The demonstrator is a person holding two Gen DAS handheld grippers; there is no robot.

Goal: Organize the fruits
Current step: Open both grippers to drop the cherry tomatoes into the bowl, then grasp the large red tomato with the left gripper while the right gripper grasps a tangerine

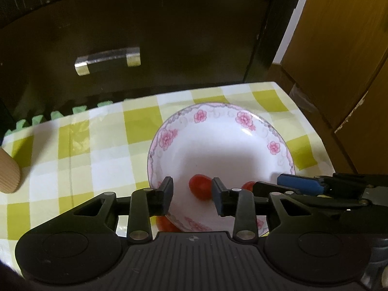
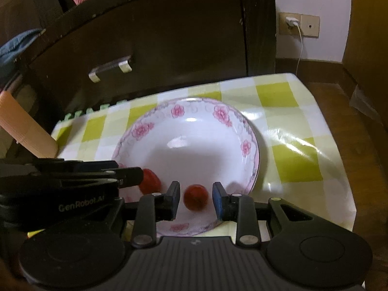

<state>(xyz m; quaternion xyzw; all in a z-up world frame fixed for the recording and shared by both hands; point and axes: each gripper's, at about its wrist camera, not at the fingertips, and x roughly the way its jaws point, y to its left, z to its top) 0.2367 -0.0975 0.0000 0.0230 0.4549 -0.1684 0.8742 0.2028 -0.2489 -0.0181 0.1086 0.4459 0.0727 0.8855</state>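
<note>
Both the left gripper (image 1: pixel 192 194) and right gripper (image 2: pixel 196 200) hover with tongs apart over the flowered bowl (image 2: pixel 249 131), each bracketing a red fruit (image 1: pixel 200 186) (image 2: pixel 196 197) lying inside, apparently just dropped.

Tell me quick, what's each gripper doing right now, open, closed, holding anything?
Left gripper: open, empty, above a cherry tomato lying in the floral bowl.
Right gripper: open, empty, over the other cherry tomato.

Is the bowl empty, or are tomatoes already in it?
Not empty. Two red tomatoes lie inside the floral bowl, near its front rim, in front of the open grippers.
</note>
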